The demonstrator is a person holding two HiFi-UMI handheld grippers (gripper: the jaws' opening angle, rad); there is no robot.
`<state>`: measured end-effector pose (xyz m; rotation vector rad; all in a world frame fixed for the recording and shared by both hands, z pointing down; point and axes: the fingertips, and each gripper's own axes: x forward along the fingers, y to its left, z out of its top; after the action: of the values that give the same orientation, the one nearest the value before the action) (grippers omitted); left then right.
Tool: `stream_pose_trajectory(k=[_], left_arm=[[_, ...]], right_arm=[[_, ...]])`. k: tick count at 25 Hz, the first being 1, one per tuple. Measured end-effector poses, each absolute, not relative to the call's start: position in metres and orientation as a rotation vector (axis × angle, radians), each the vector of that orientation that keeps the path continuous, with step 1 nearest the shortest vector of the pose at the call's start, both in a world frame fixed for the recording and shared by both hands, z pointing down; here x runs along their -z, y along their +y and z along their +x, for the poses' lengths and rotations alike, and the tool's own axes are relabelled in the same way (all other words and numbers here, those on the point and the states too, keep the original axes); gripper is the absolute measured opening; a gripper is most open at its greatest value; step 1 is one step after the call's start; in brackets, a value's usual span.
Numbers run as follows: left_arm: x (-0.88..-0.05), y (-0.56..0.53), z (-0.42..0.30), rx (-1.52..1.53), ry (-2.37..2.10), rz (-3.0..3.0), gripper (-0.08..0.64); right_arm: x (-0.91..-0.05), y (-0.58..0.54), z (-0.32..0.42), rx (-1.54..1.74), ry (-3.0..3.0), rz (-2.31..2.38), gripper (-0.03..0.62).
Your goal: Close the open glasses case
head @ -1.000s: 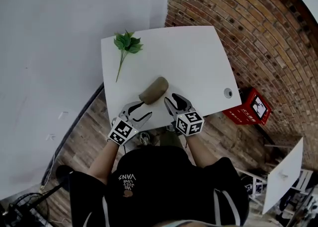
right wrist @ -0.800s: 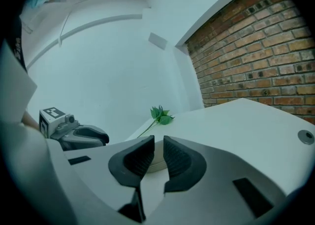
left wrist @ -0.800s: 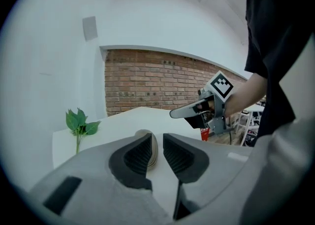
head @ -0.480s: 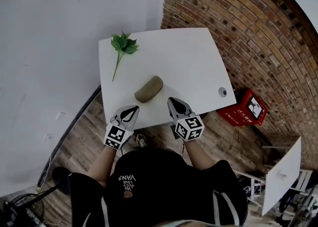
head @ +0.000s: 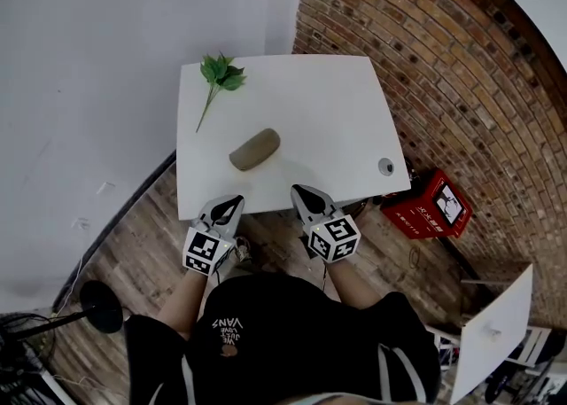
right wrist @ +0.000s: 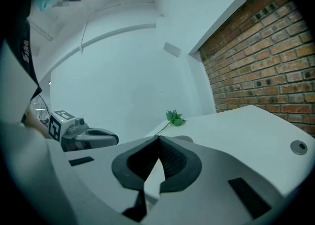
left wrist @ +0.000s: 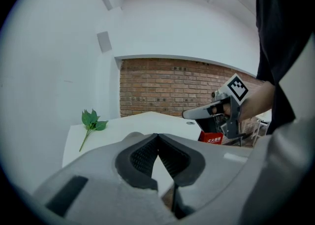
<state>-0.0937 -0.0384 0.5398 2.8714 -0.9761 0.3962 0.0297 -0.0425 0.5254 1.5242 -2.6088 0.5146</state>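
Holding my left hand-held gripper (head: pixel 232 203) and right hand-held gripper (head: pixel 300 191) clenched, empty, at the table's (head: pixel 319 102) near edge.
The glasses case (head: pixel 255 148) lies shut mid-table.

A sparsely furnished studio or lab-like room rather than a home. A small square white worktop (head: pixel 328 111) stands alone in a corner between a plain white wall (head: pixel 106 58) and an exposed red-brick wall (head: pixel 425 58). On the wood-plank floor (head: pixel 142 261) are a red plastic box (head: pixel 427 206) and a black round-footed stand (head: pixel 99 306).
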Motion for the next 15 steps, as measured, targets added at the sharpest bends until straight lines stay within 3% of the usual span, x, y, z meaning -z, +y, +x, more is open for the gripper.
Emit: stream_pose_trajectory(k=[15], left_arm=[[-0.549,0.043,-0.084,-0.404,-1.076,2.827,0.009]], right_arm=[[-0.539,0.035,0.044,-0.498,-2.619,1.4,0.0]])
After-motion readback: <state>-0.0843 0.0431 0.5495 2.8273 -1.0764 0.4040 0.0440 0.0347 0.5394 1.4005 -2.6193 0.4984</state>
